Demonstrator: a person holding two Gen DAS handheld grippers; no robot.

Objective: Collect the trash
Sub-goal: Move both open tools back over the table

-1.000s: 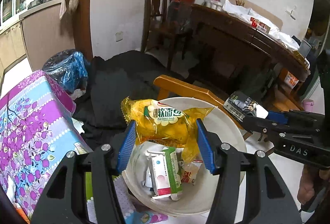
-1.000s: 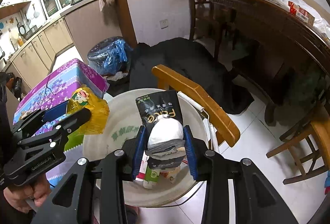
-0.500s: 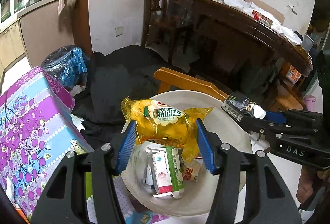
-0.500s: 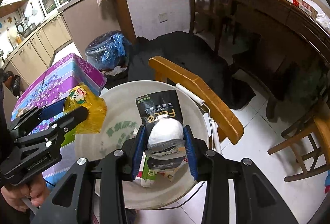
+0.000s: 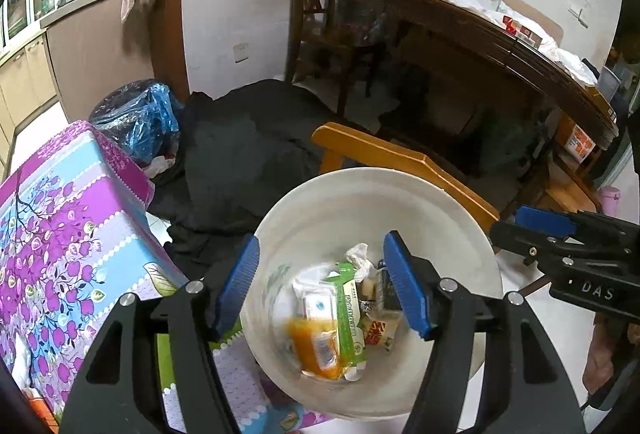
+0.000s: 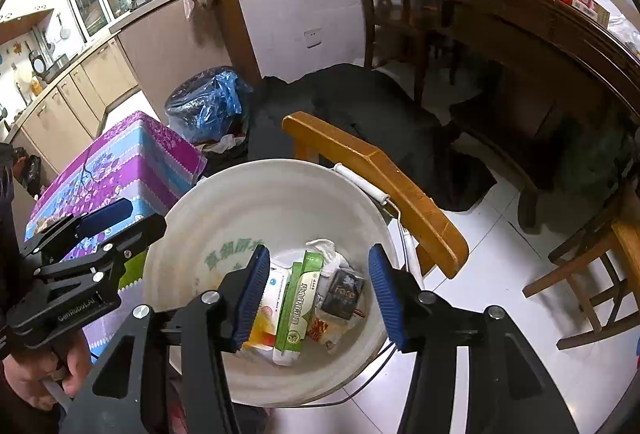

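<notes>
A white bucket (image 5: 332, 202) (image 6: 224, 206) stands below both grippers and holds several pieces of trash. The yellow snack bag (image 5: 316, 348) lies blurred inside it, beside a green and white carton (image 5: 350, 318) (image 6: 298, 308). The black packet (image 6: 343, 292) lies at the bucket's bottom next to crumpled white tissue (image 6: 322, 246). My left gripper (image 5: 322, 284) is open and empty above the bucket; it also shows in the right wrist view (image 6: 120, 220). My right gripper (image 6: 318, 298) is open and empty above the bucket; it also shows in the left wrist view (image 5: 532, 228).
A wooden chair back (image 6: 372, 178) stands right behind the bucket. A table with a purple and blue floral cloth (image 5: 60, 226) is at the left. A bin with a blue bag (image 6: 208, 106) and a black cloth (image 5: 248, 150) lie beyond. A dark wooden table (image 6: 560, 42) is at the right.
Both grippers have opened. The yellow snack bag has dropped from the left one and the black packet with tissue from the right one into the bucket.
</notes>
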